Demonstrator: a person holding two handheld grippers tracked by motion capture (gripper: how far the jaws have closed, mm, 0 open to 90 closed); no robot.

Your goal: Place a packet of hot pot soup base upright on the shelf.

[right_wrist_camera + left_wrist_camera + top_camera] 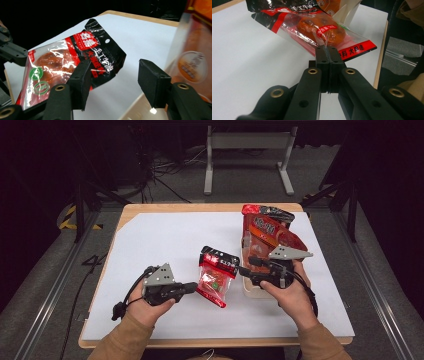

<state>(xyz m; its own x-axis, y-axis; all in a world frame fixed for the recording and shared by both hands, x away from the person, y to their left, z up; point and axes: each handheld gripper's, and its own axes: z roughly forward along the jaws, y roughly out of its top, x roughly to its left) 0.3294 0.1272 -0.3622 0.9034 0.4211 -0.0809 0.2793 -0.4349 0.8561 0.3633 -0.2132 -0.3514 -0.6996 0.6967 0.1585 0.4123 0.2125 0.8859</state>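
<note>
Left hand-held gripper is clamped on the edge of the red snack packet, which hangs mid-worktop, lifted beside the box of packets. Right hand-held gripper stands apart, nothing between its jaws, near the packet's dark top. Best to keep the left grip firm and close squarely on that top edge, lest the film slip.
</note>
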